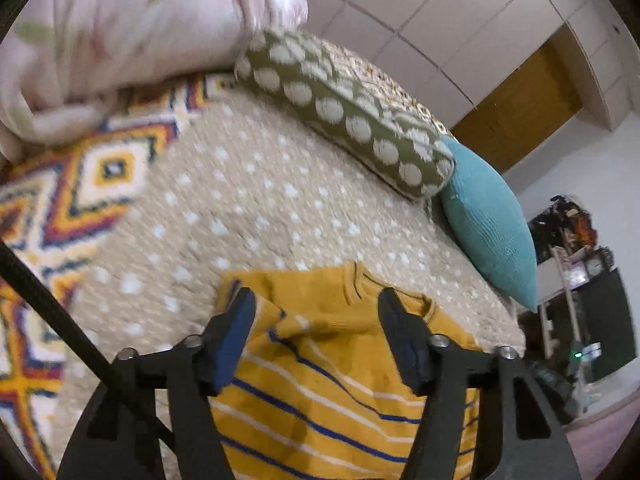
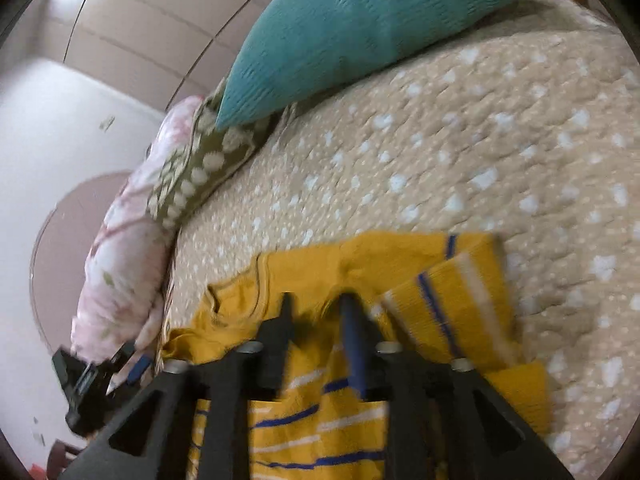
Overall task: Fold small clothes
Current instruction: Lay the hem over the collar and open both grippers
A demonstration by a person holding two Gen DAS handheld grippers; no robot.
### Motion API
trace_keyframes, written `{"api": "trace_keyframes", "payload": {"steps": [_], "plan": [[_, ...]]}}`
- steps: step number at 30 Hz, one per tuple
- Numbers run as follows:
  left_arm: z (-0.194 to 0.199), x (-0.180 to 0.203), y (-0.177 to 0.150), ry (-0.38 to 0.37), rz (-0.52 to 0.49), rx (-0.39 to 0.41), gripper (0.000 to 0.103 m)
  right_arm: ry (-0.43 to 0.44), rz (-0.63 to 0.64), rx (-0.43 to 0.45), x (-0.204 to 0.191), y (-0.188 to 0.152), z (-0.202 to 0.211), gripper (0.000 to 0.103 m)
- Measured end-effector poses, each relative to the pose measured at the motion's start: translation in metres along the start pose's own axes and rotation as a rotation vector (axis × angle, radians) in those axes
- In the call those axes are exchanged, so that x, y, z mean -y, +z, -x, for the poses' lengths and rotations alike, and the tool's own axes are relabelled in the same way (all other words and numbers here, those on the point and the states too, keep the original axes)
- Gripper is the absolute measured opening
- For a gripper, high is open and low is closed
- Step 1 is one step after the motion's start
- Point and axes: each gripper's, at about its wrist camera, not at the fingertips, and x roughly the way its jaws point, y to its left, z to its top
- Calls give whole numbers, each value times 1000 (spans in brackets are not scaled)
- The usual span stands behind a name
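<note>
With both sets of jaws parted and nothing pinched between them, I judge a fold has been laid and let go, and the next grasp is not yet made. The yellow top (image 1: pixel 320 392) lies on the bed (image 1: pixel 248 216), just under my left gripper (image 1: pixel 316 308) and my right gripper (image 2: pixel 316 304), collar end away from me, one sleeve (image 2: pixel 452 300) doubled across the body. It is a soft ribbed knit with thin blue and white stripes, limp and rumpled near the neck. The quilted beige cover, dotted white, is puckered and may drag the cloth. Next I would need a free edge, likely the hem or a side, pinched cleanly through one layer and carried over flat
</note>
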Motion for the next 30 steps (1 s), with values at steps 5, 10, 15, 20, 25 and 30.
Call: {"api": "trace_keyframes", "payload": {"steps": [5,10,15,20,25,30], "plan": [[25,-7,-3,4,19,9,63,-63,-13,103,6,9,39,78],[44,-20,-33,6,-42,-20,64,-87,116,83,12,-25,78,78],[40,-48,-85,-8,-111,-130,65,-71,157,23,43,-81,98,78],[25,-68,-123,-74,-134,-220,65,-21,158,-33,57,-131,96,71],[26,-60,-124,-20,-183,-253,11,-28,179,-67,47,-148,77,11],[65,-46,-115,47,-299,-210,11,-13,107,-5,71,-133,112,6]]}}
